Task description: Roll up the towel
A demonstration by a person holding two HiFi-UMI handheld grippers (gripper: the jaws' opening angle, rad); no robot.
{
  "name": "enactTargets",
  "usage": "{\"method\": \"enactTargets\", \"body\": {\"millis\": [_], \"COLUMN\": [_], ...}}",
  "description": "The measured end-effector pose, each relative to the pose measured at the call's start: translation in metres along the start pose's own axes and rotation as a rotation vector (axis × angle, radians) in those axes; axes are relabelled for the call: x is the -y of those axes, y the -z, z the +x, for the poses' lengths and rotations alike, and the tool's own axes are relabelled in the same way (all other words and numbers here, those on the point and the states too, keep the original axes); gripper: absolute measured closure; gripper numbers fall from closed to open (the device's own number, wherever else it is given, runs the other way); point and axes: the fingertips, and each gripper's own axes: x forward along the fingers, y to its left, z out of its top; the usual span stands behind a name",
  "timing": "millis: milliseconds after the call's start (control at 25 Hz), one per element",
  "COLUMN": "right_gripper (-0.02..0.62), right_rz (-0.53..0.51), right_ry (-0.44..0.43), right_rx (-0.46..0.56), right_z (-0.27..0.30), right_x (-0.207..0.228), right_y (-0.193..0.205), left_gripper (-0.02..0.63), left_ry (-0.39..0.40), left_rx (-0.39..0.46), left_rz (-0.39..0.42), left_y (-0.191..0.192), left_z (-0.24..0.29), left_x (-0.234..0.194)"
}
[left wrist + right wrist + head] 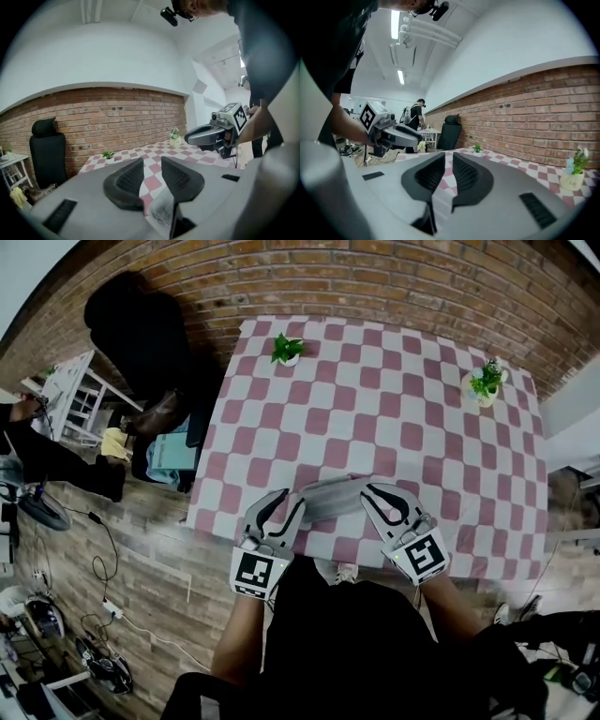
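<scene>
Towel [330,499] hung bunched over the table's [394,399] near edge, stretched between left gripper [292,502] and right gripper [367,495], each with jaws narrowed, pinching one towel end.

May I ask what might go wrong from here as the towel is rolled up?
1. The left gripper and right gripper pinch only a thin edge of the grey towel; it may slip free, likelier on the left, where the jaw tips stand apart.
2. The towel sits at the near edge of the checkered table, so a dropped end might slide off.
</scene>
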Motion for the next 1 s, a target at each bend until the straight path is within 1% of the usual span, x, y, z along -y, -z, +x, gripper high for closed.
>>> {"method": "enactTargets", "body": {"millis": [40, 80, 120, 200, 320, 520, 640, 760, 1000], "right_gripper": [0.563, 0.591, 0.595, 0.597, 0.597, 0.597, 0.597, 0.597, 0.597], "right_rz": [-0.001, -0.008, -0.023, -0.063, -0.108, -0.105, -0.1, -0.119, -0.132], "right_ry": [0.014, 0.025, 0.033, 0.048, 0.076, 0.108, 0.11, 0.124, 0.158], "right_rx": [0.035, 0.067, 0.094, 0.131, 0.142, 0.151, 0.151, 0.156, 0.149], "right_z": [-0.003, -0.005, -0.008, -0.012, -0.021, -0.023, -0.024, -0.027, -0.036], "right_x": [0.003, 0.005, 0.006, 0.006, 0.002, 0.007, 0.011, 0.015, 0.019], "right_y": [-0.013, -0.025, -0.035, -0.052, -0.072, -0.097, -0.101, -0.104, -0.106], "left_gripper": [0.518, 0.585, 0.611, 0.611, 0.609, 0.609, 0.609, 0.609, 0.609], "left_ry": [-0.015, -0.03, -0.041, -0.054, -0.066, -0.078, -0.076, -0.062, -0.044], "left_rx": [0.027, 0.056, 0.082, 0.116, 0.15, 0.174, 0.188, 0.2, 0.215], "left_rz": [0.007, 0.014, 0.02, 0.016, -0.003, -0.007, -0.019, -0.02, 0.002], "left_y": [-0.01, -0.02, -0.03, -0.045, -0.063, -0.079, -0.079, -0.083, -0.093], "left_z": [-0.003, -0.005, -0.007, -0.013, -0.024, -0.034, -0.036, -0.037, -0.042], "left_x": [0.0, -0.001, -0.001, 0.001, 0.006, 0.001, -0.003, -0.004, 0.002]}}
